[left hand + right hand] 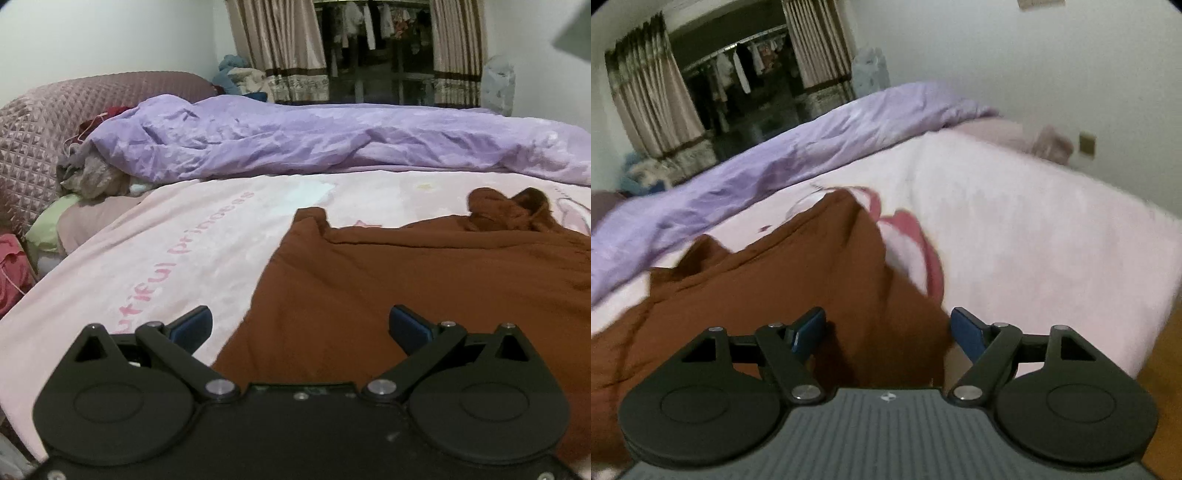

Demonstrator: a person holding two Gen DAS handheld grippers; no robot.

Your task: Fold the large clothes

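A large brown garment (424,280) lies spread on the pink bed sheet (155,251). Its left edge runs from the near side up to a corner, and a bunched part lies at its far right. My left gripper (300,326) is open and empty, low over the garment's near left edge. In the right wrist view the brown garment (783,273) lies to the left with a folded edge rising to a point. My right gripper (888,332) is open and empty, over the garment's near right edge. The pink sheet (1015,229) lies to the right.
A crumpled purple duvet (314,140) lies along the far side of the bed. A quilted mauve headboard (48,122) and a heap of clothes (92,173) are at the left. Curtains (280,48) hang behind. The bed's right edge drops to a wooden floor (1161,398).
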